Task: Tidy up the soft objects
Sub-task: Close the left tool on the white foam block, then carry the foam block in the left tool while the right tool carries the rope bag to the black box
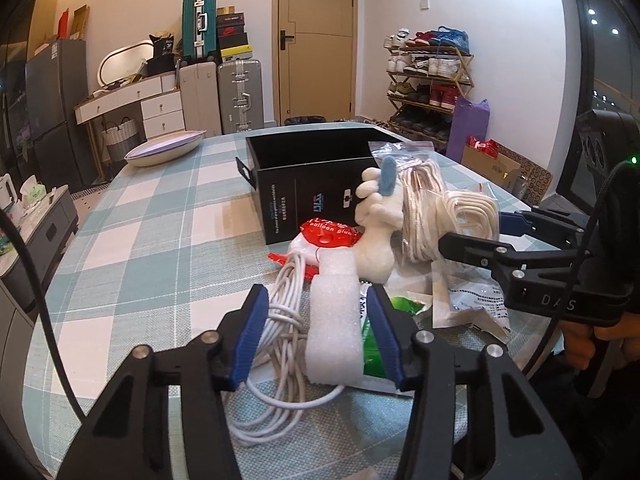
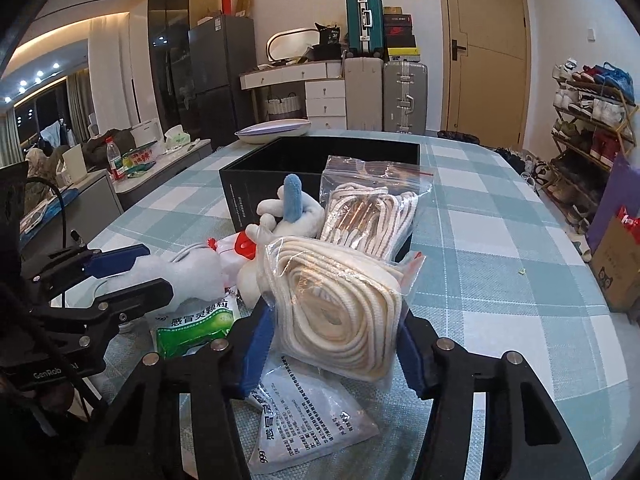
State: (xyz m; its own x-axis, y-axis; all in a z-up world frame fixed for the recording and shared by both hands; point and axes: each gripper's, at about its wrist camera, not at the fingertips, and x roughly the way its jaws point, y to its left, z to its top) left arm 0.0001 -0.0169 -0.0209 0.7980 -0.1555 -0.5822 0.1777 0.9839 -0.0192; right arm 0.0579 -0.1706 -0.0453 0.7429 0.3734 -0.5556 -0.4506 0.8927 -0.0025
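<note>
A strip of white foam (image 1: 334,320) lies over a coiled white cable (image 1: 276,360), between the blue pads of my left gripper (image 1: 317,300). Gaps show on both sides of it, so the jaws stand open around it. My right gripper (image 2: 334,344) is shut on a clear bag of coiled cream rope (image 2: 340,304), pads pressing both its sides. The left wrist view shows that gripper (image 1: 472,232) from the side. A second rope bag (image 2: 368,208) leans on the open black box (image 2: 320,152). A white plush toy (image 1: 376,236) with a blue part stands in front of the box.
A red balloon-glue pack (image 1: 328,232), a green sachet (image 2: 192,324) and a white sachet (image 2: 308,420) lie in the pile on the checked tablecloth (image 1: 160,240). A shallow bowl (image 1: 164,148) sits at the far left corner. A hand (image 1: 592,340) grips the right tool's handle.
</note>
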